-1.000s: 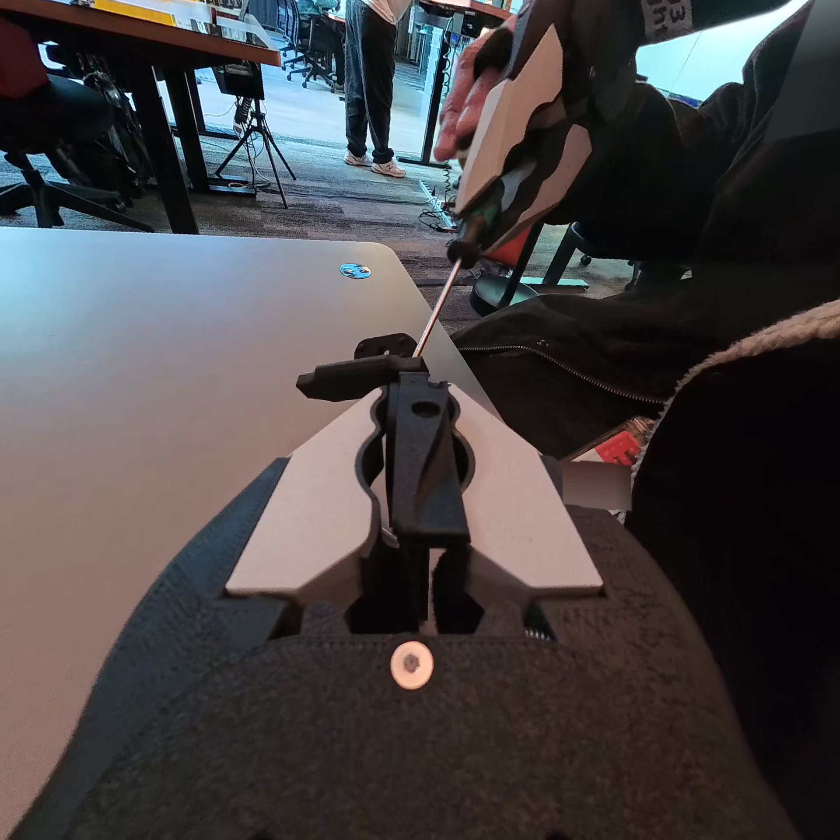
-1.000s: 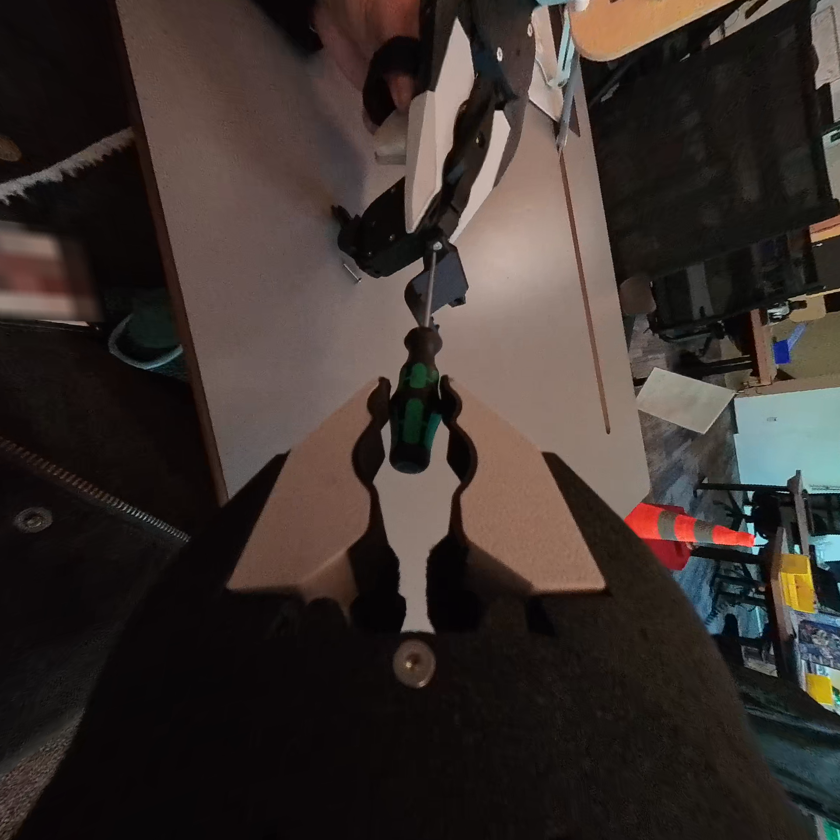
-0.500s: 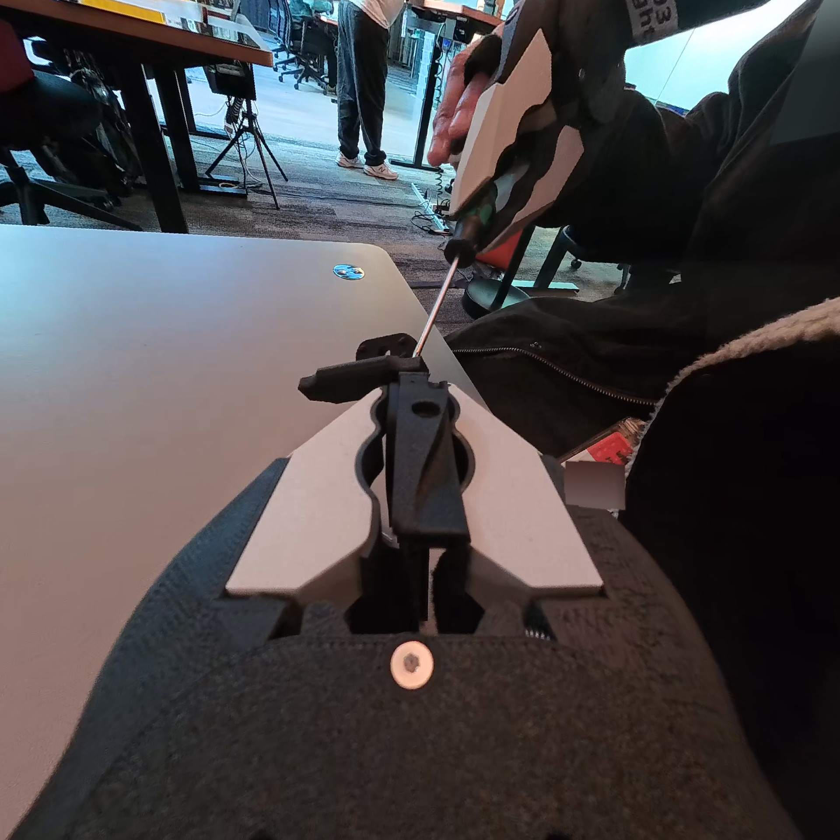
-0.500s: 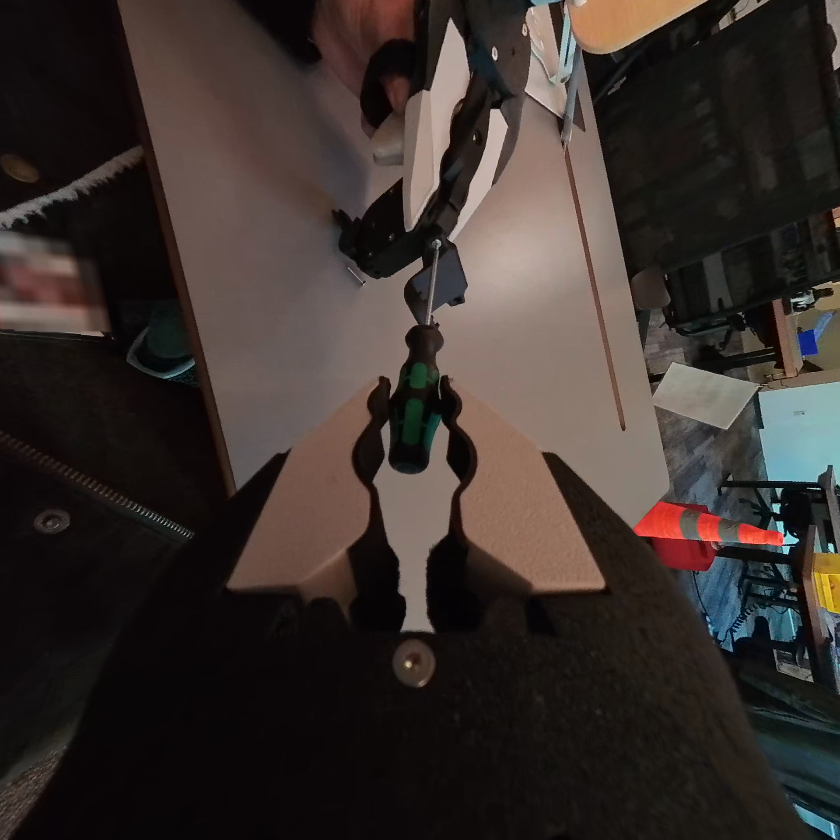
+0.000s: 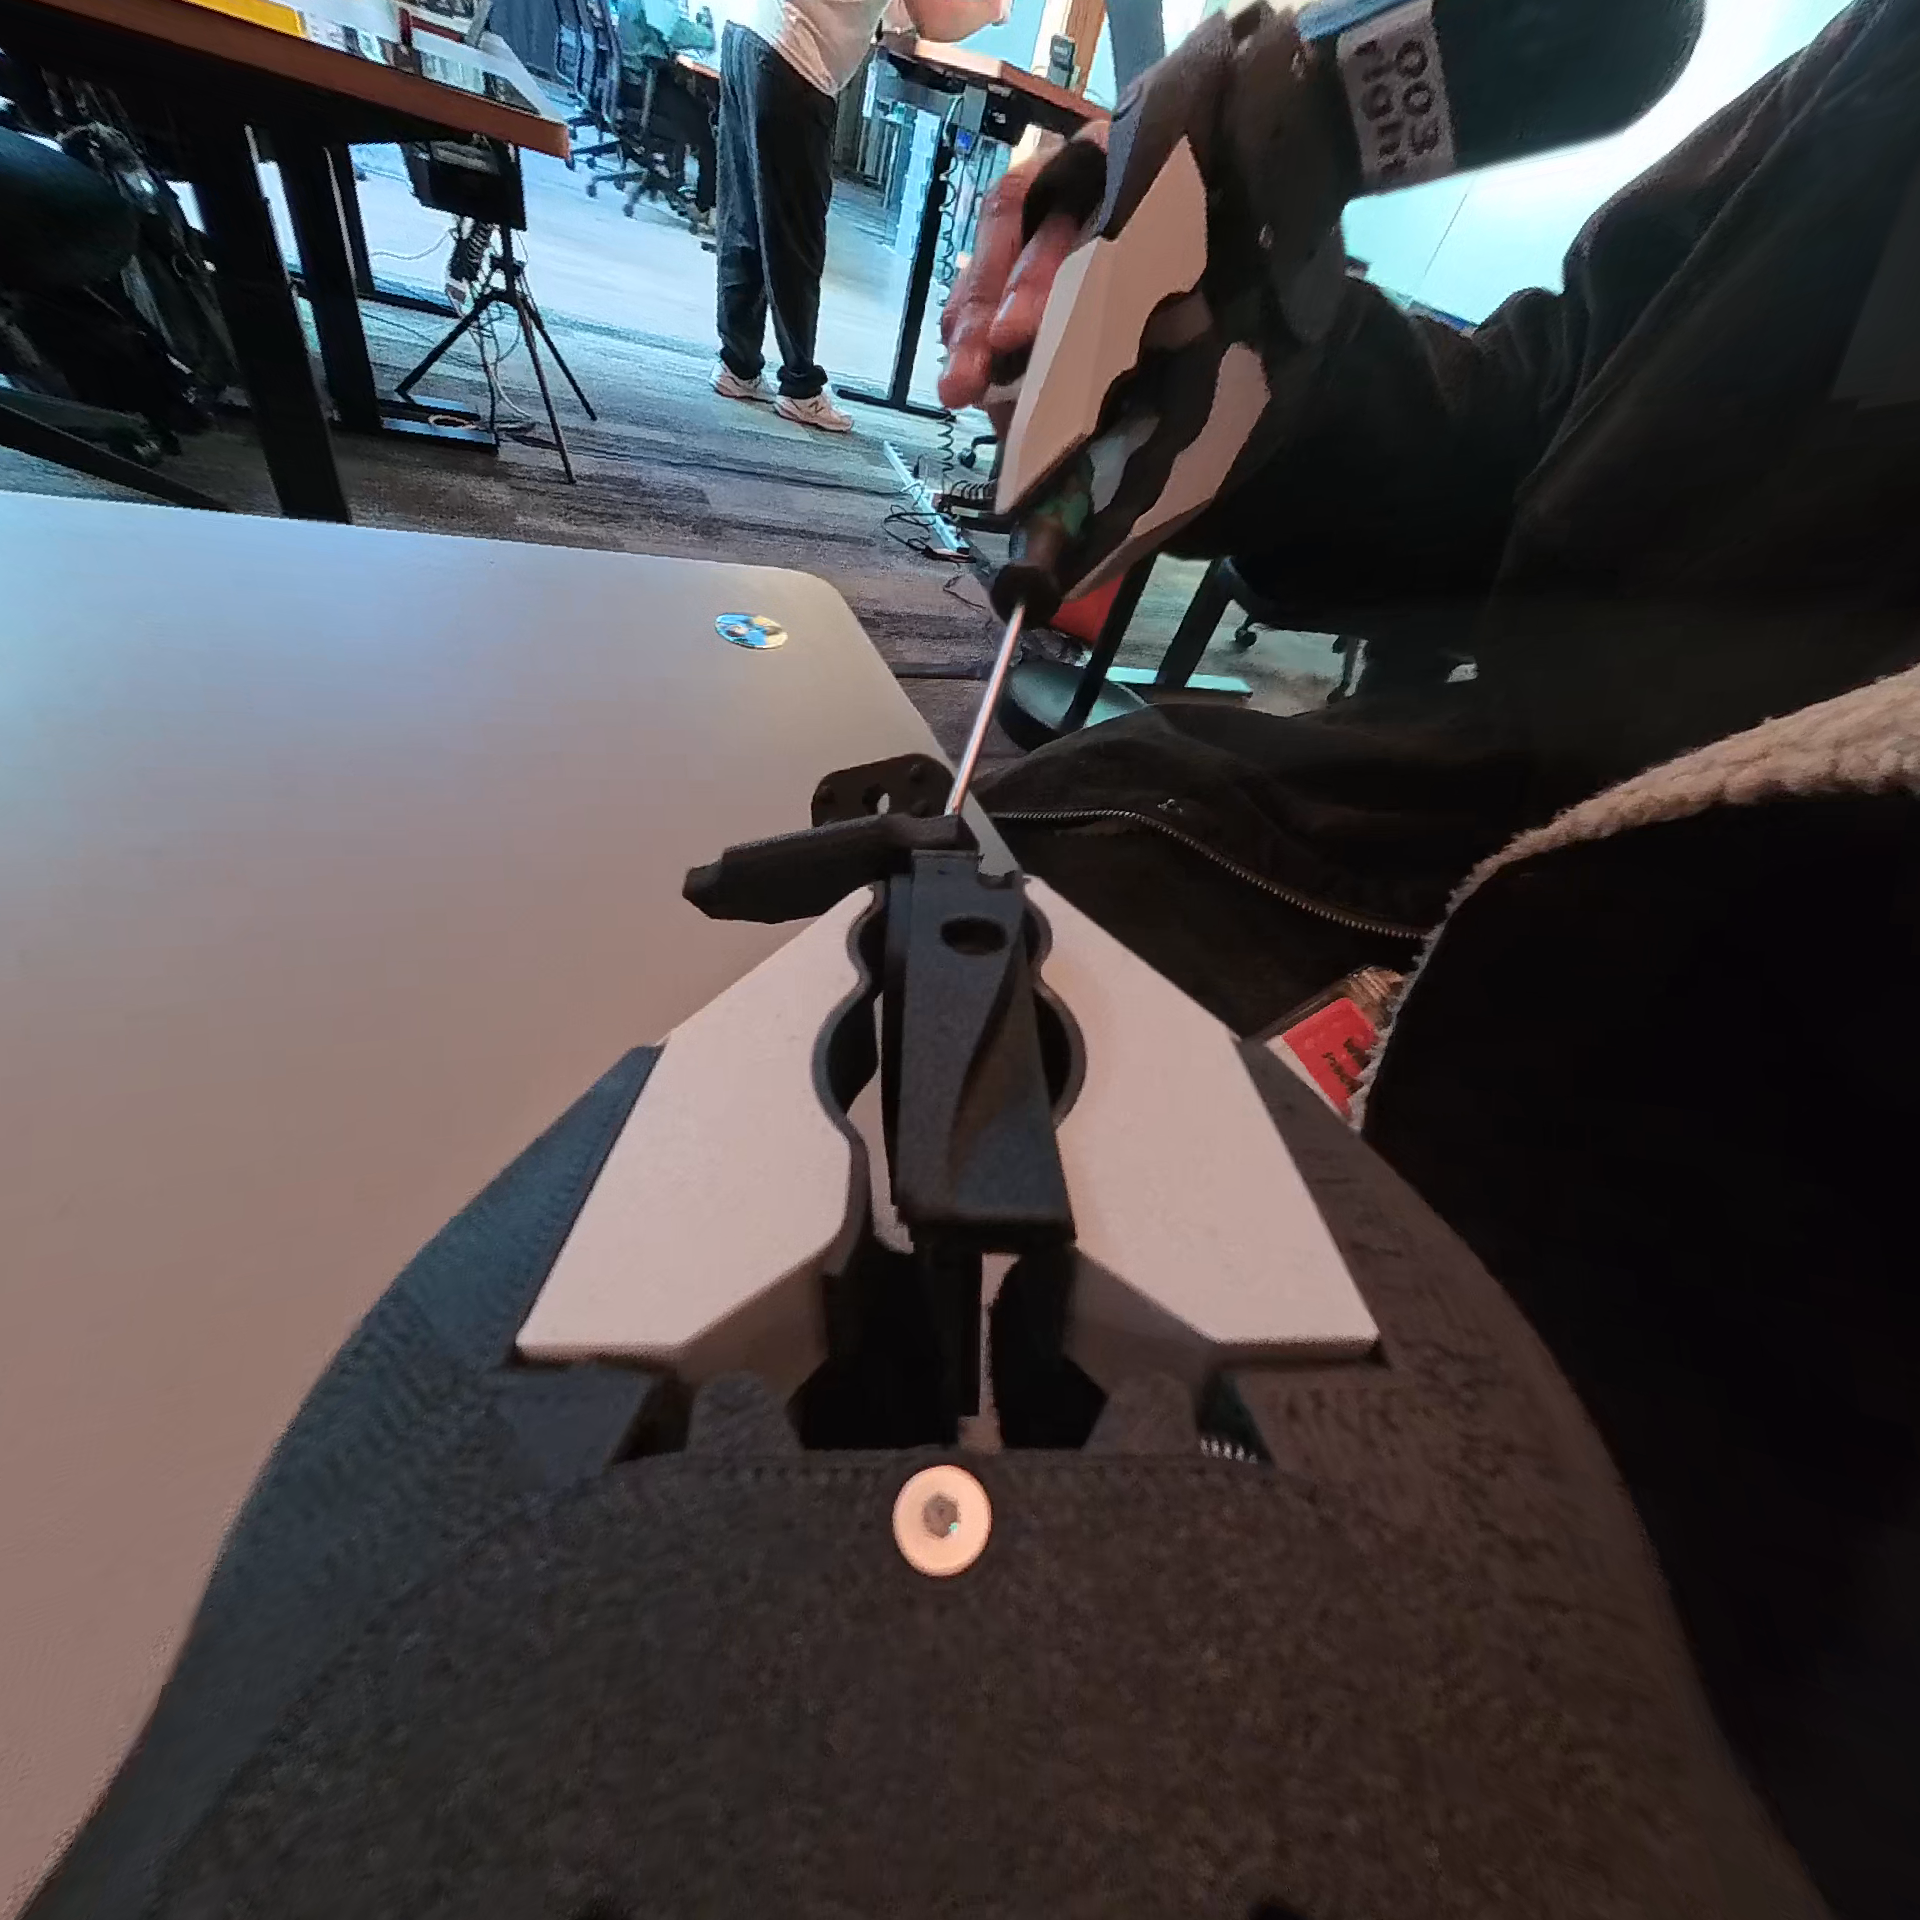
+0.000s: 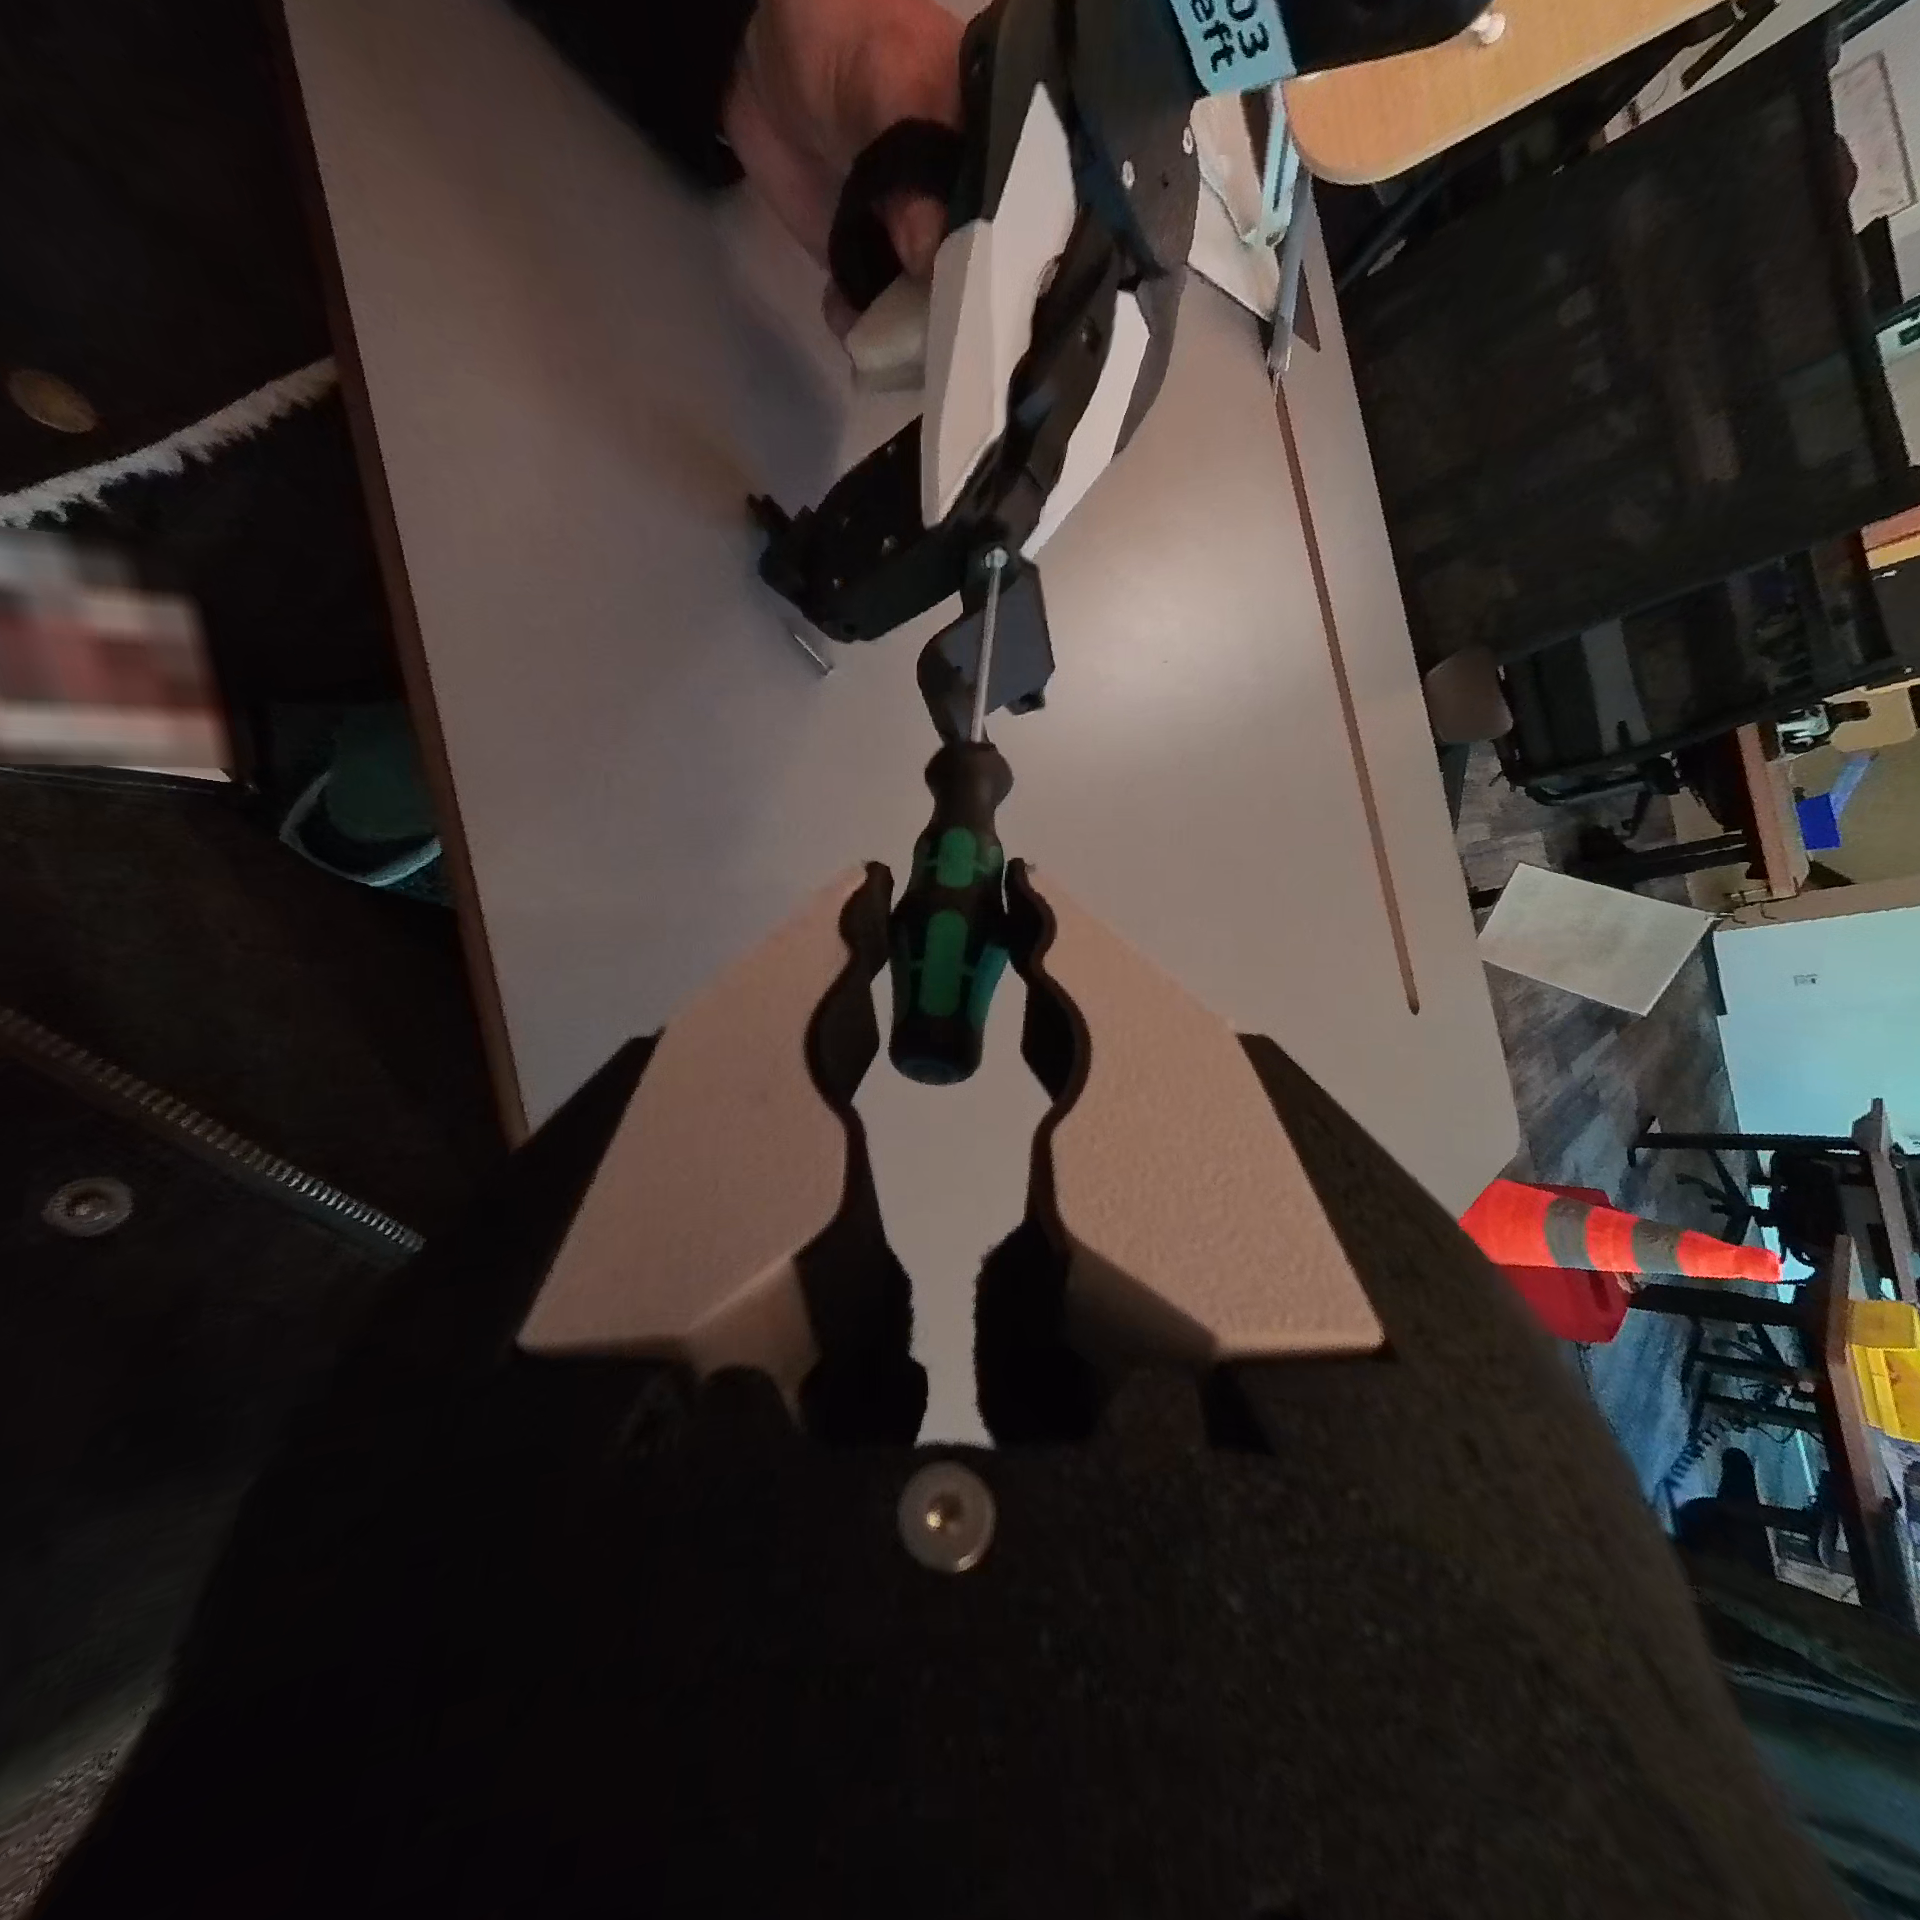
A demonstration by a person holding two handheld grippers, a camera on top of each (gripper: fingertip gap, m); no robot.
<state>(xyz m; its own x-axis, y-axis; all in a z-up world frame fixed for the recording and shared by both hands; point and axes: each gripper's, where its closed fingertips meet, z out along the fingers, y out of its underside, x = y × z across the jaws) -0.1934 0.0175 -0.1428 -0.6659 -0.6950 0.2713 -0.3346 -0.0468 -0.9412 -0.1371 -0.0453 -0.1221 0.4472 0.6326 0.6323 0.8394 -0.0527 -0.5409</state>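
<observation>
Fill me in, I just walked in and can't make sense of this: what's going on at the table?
A person is working with two handheld grippers. The left gripper is shut on a black plastic part at the near edge of the grey table. The right gripper is shut on a green-and-black screwdriver, its thin shaft angled down so the tip sits on a screw in the part. A loose screw lies on the table nearby.
</observation>
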